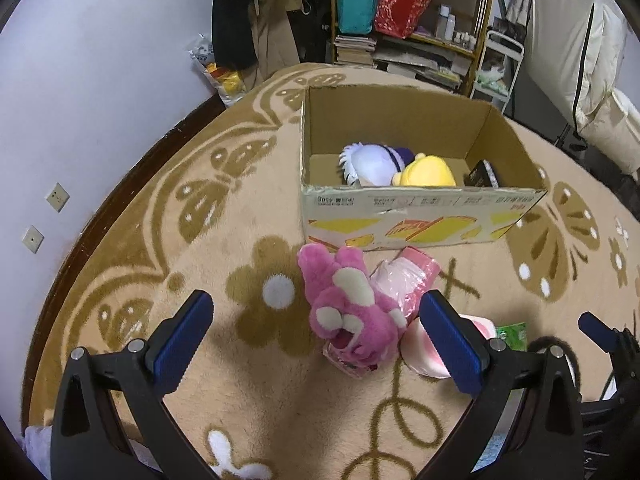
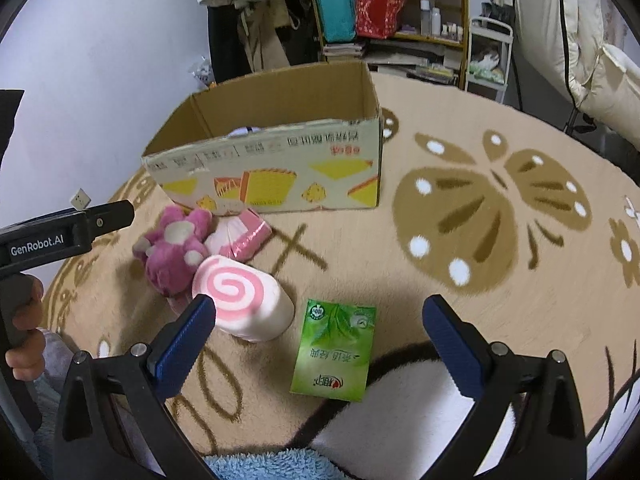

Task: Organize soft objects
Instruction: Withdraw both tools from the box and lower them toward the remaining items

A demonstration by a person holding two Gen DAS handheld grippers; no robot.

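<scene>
A pink plush bear [image 1: 350, 306] lies on the rug in front of an open cardboard box [image 1: 420, 216]. It also shows in the right wrist view [image 2: 174, 250]. Beside it lie a pink wrapped pack [image 1: 404, 278], a pink swirl roll cushion [image 2: 244, 302] and a green tissue pack [image 2: 334, 350]. The box [image 2: 280, 172] holds a white-purple plush [image 1: 370, 164], a yellow plush [image 1: 424, 172] and a dark item [image 1: 484, 174]. My left gripper [image 1: 316, 338] is open, just above the bear. My right gripper [image 2: 320, 344] is open over the tissue pack.
A beige rug with brown butterflies [image 2: 492, 216] covers the floor. A shelf with bags and books [image 1: 408, 20] stands behind the box. A white wall [image 1: 100, 80] is on the left, a white chair [image 2: 600, 92] on the right. A blue towel [image 2: 276, 466] lies near me.
</scene>
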